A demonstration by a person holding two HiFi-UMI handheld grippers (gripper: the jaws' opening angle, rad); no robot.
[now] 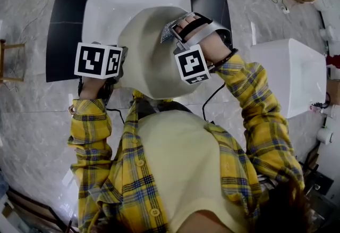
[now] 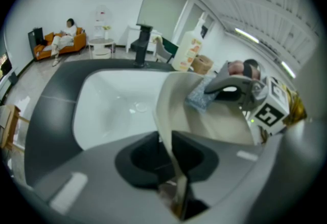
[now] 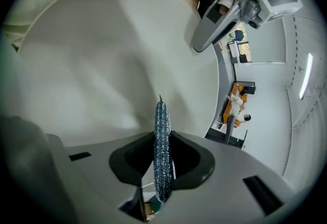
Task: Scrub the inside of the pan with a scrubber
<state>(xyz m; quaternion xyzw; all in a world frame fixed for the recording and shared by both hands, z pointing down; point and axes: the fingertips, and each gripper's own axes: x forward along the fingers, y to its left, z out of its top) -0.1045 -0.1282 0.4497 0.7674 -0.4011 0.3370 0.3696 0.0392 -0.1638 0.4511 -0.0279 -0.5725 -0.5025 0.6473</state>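
The left gripper has its jaws clamped partway shut on the rim of the cream pan, which is tilted above the white sink in the middle of the dark counter. The right gripper has its jaws pinching a glittery scrubber inside the pan.

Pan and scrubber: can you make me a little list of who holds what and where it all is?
pan: cream, tilted over the sink
left gripper: shut on the pan's rim
scrubber: sparkly silver-blue, inside the pan
right gripper: shut on the scrubber, reaching into the pan
sink: white, under the pan
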